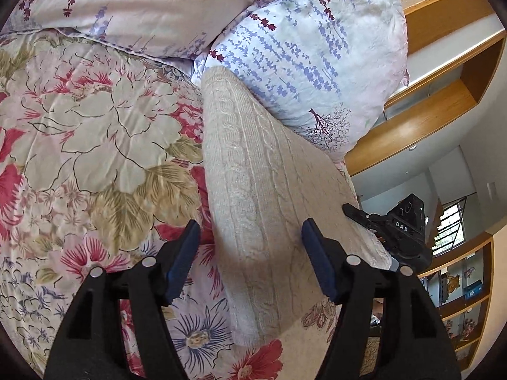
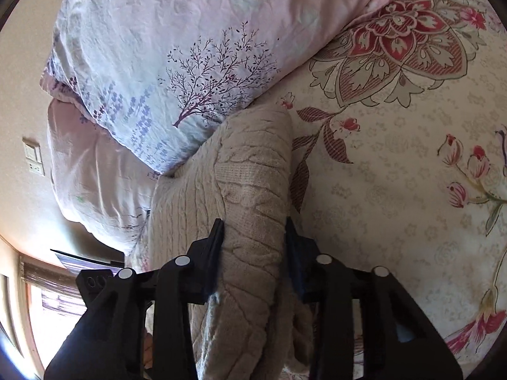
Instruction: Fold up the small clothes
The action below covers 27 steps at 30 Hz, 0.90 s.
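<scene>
Your left gripper (image 1: 250, 262) sat low in the centre of its frame with its jaws spread wide, the blue pads (image 1: 318, 261) well apart and closed on nothing. Your right gripper (image 2: 255, 253) reached up from the bottom centre of its frame, its jaws drawn in and pressed against both sides of a bunched fold of the knit garment (image 2: 253, 196). In the left wrist view, the right gripper (image 1: 380, 221) appeared at the right edge, angled in toward the left.
</scene>
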Each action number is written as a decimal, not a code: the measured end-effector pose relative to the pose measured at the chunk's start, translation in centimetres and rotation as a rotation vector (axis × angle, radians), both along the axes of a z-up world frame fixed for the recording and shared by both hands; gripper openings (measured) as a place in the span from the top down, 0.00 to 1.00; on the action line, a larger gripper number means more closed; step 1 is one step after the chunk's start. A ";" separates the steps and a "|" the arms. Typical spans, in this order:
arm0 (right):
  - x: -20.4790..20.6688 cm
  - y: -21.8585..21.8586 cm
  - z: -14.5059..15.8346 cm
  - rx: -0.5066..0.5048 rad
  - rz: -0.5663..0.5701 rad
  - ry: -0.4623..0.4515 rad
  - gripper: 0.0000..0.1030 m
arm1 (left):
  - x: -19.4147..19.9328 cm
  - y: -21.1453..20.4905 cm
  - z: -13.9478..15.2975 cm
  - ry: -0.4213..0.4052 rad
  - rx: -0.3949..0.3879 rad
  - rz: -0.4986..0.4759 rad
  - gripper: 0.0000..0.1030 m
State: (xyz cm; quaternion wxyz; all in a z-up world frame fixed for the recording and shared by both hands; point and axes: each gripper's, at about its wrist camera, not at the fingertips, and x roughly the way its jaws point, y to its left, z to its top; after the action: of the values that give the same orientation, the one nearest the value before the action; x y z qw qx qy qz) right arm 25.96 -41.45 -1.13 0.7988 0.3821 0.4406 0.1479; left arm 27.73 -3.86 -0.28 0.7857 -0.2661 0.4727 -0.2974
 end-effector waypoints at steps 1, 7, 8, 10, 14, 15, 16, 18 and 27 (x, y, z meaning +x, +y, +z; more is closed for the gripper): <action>-0.2 0.3 0.4 -0.023 0.002 -0.037 0.76 | 0.0 0.0 -0.1 0.002 -0.007 -0.002 0.38; -2.2 2.5 4.6 -0.182 0.006 -0.273 0.82 | -0.3 -0.9 0.6 -0.046 0.010 -0.021 0.41; -2.7 2.9 5.5 -0.193 0.011 -0.327 0.82 | -0.5 -1.0 0.7 -0.059 0.020 -0.023 0.41; -3.6 3.3 6.4 -0.254 0.000 -0.391 0.82 | -0.6 -1.2 0.6 -0.070 0.024 -0.026 0.41; -1.9 2.1 3.4 -0.332 -0.040 -0.252 0.83 | -0.6 -1.3 0.5 -0.062 0.015 -0.043 0.41; -1.4 1.7 2.2 -0.334 -0.050 -0.210 0.83 | -0.7 -1.4 0.4 -0.061 0.015 -0.051 0.41; -1.0 1.5 1.3 -0.323 -0.060 -0.185 0.83 | -0.7 -1.6 0.4 -0.061 0.019 -0.058 0.41; -0.7 0.5 0.2 -0.260 -0.085 -0.159 0.82 | -0.8 -1.9 0.3 -0.055 0.032 -0.069 0.41; -5.3 -2.6 0.1 -0.040 -0.071 -0.111 0.57 | -2.8 -1.2 0.4 -0.018 0.022 -0.106 0.46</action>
State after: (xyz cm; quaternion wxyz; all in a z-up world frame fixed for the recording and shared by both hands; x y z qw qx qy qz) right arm 20.67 -44.01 -0.98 0.8342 0.3727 0.3846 0.1317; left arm 24.93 -5.07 0.16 0.7760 -0.2293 0.4821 -0.3359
